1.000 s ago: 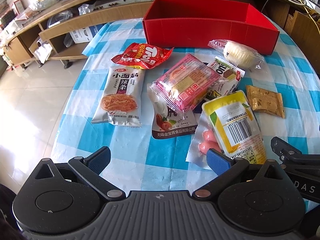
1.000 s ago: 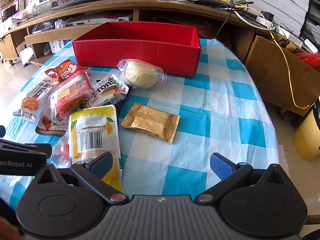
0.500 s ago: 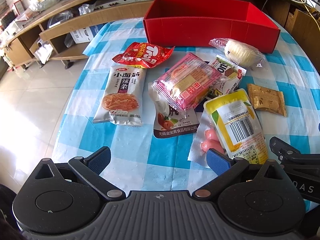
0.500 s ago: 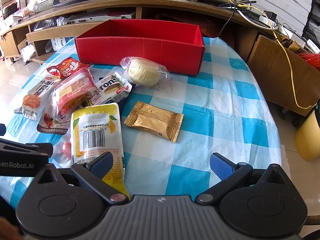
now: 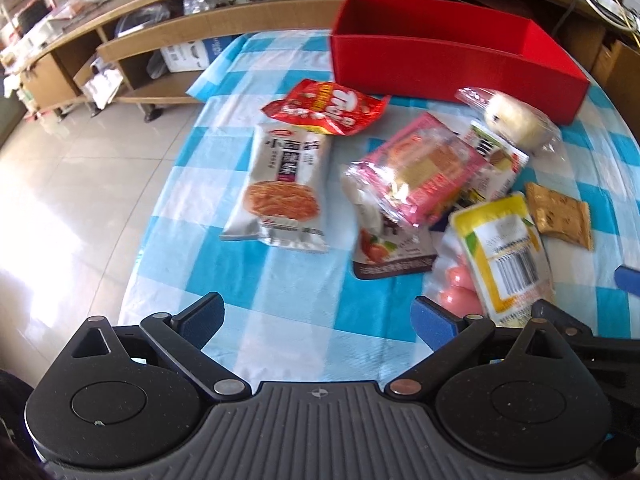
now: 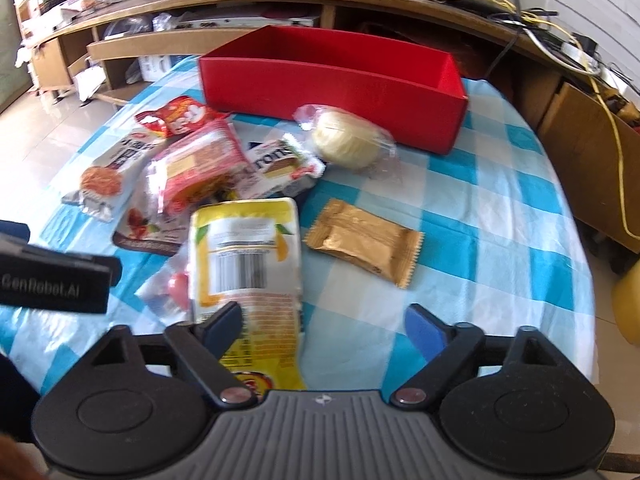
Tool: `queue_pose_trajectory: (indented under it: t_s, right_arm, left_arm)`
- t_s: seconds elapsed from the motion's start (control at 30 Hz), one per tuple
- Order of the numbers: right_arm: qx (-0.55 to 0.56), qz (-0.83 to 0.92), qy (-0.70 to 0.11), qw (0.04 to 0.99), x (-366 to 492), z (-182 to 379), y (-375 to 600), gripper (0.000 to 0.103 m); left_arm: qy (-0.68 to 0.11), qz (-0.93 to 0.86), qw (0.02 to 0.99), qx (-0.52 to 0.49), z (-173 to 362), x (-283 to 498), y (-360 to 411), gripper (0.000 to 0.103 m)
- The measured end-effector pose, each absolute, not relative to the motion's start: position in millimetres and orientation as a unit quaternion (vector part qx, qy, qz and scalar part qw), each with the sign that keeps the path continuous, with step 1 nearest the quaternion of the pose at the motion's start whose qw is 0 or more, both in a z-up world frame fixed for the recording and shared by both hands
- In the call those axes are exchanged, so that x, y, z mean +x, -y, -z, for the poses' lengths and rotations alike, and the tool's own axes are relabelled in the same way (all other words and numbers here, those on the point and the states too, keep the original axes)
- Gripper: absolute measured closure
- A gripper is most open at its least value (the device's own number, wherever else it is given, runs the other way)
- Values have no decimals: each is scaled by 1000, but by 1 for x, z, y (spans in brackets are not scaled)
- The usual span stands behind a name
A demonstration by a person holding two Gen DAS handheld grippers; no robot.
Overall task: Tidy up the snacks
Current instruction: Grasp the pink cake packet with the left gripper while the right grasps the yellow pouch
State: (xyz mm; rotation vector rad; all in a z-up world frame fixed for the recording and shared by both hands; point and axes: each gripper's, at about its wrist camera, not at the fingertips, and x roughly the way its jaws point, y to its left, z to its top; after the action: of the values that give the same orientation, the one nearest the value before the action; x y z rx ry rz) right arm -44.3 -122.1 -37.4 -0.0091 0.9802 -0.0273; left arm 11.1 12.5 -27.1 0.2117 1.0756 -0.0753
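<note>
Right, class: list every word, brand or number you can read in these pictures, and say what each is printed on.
"GenRobot.AI": left gripper's body, in the right wrist view.
"小面筋": grey noodle-snack packet.
"Tro": red crisp bag, rest creased.
"rom": white wafer packet, cut off.
Barcode digits on yellow pouch: too blurred.

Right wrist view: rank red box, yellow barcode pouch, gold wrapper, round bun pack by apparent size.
1. red box, widest, though farthest.
2. yellow barcode pouch, but it lies nearest the camera, so its lead over the rest is inflated.
3. gold wrapper and round bun pack look alike; no ranking.
</note>
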Motion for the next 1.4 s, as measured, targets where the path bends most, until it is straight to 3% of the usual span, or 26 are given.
queue_pose_trajectory:
  t_s: [0.07, 0.17, 0.4, 0.6, 0.73, 0.87, 1.07, 1.23, 1.4]
  right_arm:
    - [-7, 2, -470, 883, -42, 37, 117, 15]
    - [-8, -18, -475, 880, -39, 36, 105, 28]
    - [-53, -45, -491, 868, -34, 52, 81, 28]
    - [-25, -69, -499, 863, -39, 47, 99, 43]
    - [-15, -78, -490, 868, -42, 38, 104, 51]
    - [3, -82, -486, 870, -42, 31, 114, 57]
    - [2, -91, -483, 871, -39, 32, 113, 55]
    - [0, -107, -493, 863, -34, 43, 109, 41]
    - [38, -115, -495, 861, -23, 54, 120, 25]
  left_arm:
    - [-512, 33, 853, 97, 27, 14, -16, 2]
    - [-511, 31, 854, 88, 25, 17, -21, 2]
    - [-513, 39, 854, 79, 25, 19, -24, 2]
    - [-528, 67, 845, 50, 28, 23, -27, 2]
    - [-529, 104, 842, 14, 19, 32, -27, 8]
    - [-508, 123, 850, 60, 10, 47, -9, 8]
    - [-483, 157, 848, 153, 19, 75, 29, 15]
    - [-489, 187, 829, 198, 42, 89, 46, 17]
    - [-490, 189, 829, 192, 46, 98, 45, 12]
